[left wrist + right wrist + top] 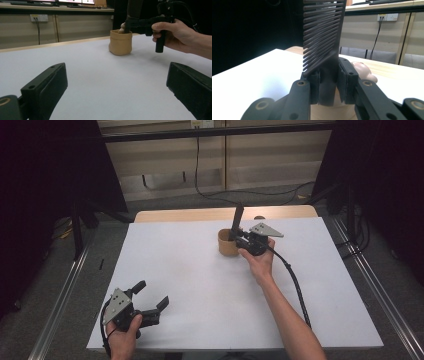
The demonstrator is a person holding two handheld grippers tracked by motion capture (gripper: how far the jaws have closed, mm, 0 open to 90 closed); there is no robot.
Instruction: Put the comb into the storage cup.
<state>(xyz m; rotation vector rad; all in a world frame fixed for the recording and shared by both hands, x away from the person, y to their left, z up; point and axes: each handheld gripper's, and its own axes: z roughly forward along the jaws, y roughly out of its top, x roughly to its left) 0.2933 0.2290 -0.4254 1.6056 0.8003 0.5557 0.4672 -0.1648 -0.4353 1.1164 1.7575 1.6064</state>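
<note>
The right hand-held gripper (239, 239) is clamped on a dark comb (323, 37), held upright with its lower end at the mouth of a tan pot (228, 243) on the far middle of the bench (200, 285). This looks like the step of standing the comb in the pot, or lifting it out; I cannot tell which. Next comes a straight vertical move, keeping the comb off the rim. The left hand-held gripper (150, 300) rests near left, jaws apart and empty. A pale rounded thing (363, 71) sits in the pot behind the comb; it is hard to make out. The comb's lower end is hidden.
</note>
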